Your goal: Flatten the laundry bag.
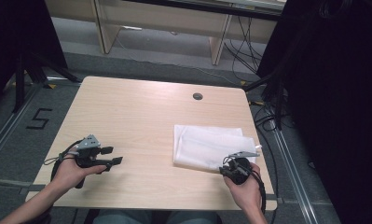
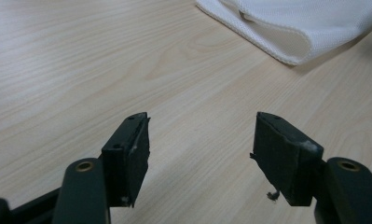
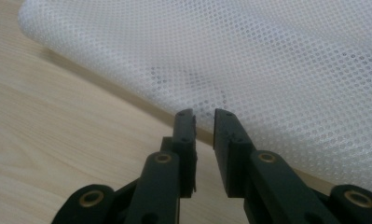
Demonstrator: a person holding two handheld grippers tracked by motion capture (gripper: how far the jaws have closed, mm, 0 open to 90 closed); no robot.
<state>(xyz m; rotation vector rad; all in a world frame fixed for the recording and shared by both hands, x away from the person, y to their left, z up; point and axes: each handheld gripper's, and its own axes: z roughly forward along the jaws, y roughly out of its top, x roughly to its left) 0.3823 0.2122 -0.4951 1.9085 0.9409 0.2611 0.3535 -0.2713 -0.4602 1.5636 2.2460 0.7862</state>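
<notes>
Black two-jaw left tool (image 2: 200, 154) held low over pale wood-grain table (image 1: 127, 116), jaws spread wide, gripping nothing. Right tool (image 3: 203, 135) poised at near edge of folded white mesh cloth (image 1: 207, 145), jaws narrowed to a slim gap, nothing between them. Cloth lying flat toward table's right side. Probable next step, pinching the near hem: best approached low, catching the top layer alone.

The table (image 1: 127, 116) has a pale wood-grain top, smooth with a soft sheen. The folded white cloth (image 1: 207, 145) is a fine open mesh, matt, dotted with tiny holes. Both grippers' jaws look like matt black plastic; the left gripper (image 2: 202, 140) has scuffed, frayed pad edges.
</notes>
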